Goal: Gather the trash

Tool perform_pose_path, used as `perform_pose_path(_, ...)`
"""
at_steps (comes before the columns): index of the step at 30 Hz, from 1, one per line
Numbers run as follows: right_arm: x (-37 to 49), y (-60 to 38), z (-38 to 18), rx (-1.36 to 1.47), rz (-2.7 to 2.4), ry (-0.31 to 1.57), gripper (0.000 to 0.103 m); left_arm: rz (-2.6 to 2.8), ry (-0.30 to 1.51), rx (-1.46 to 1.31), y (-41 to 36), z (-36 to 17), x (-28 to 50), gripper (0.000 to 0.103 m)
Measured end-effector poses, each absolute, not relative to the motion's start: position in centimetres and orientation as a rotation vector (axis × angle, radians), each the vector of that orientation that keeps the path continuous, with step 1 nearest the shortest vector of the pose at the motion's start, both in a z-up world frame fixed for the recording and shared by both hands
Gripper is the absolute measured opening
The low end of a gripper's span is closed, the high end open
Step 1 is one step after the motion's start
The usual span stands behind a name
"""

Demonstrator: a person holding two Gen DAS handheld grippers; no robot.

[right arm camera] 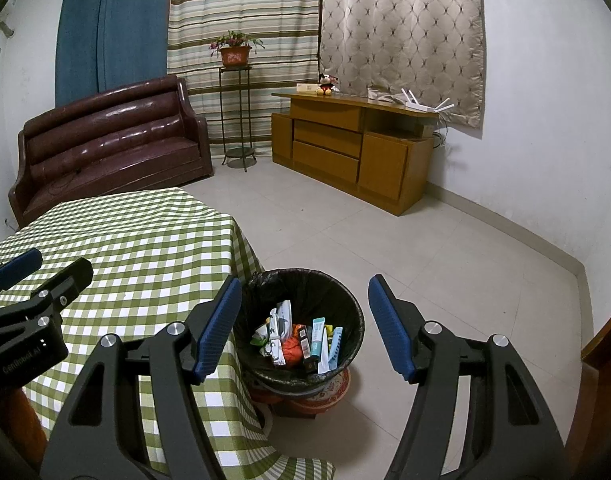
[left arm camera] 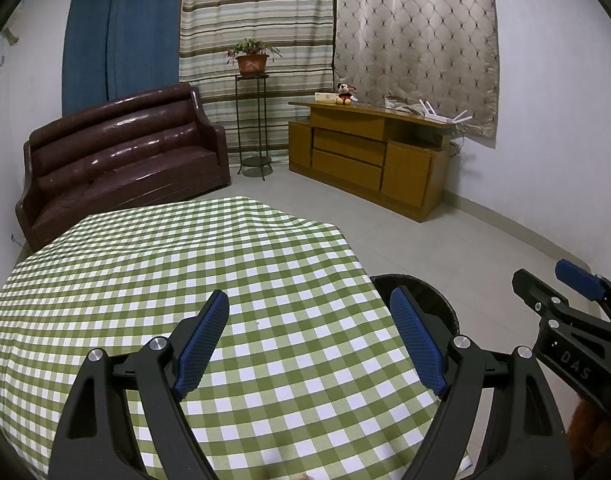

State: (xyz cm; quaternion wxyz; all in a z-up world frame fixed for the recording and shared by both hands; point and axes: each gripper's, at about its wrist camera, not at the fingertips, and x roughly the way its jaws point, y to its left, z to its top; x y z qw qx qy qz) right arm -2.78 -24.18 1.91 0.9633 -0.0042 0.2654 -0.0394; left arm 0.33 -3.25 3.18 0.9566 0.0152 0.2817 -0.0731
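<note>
Trash [right arm camera: 301, 340] lies heaped inside the black bin [right arm camera: 345, 292], just beside the counter [right arm camera: 145, 240] corner. Right tongs [right arm camera: 303, 328] hover nearest, above the bin, released and empty; left tongs [left arm camera: 309, 344], also released, hang over bare cloth.

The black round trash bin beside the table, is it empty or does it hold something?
Not empty. The black round trash bin holds a heap of colourful wrappers and small packages, well below its rim.

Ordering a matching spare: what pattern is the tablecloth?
Green-and-white gingham check on the tablecloth, clearest in the left wrist view.
</note>
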Motion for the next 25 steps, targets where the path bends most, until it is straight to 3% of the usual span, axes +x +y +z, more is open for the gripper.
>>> perform_pose_path(16, -2.9, -24.1, 2.1, -0.011, -0.078, 0.539, 0.064, -0.146, 0.518, 0.076, -4.1, 3.5, -0.2, 0.084)
perform_pose_path(25, -3.4, -23.5, 1.6, -0.024, -0.070, 0.555, 0.064, -0.102, 0.578, 0.035, -2.1, 2.8, 1.0, 0.084)
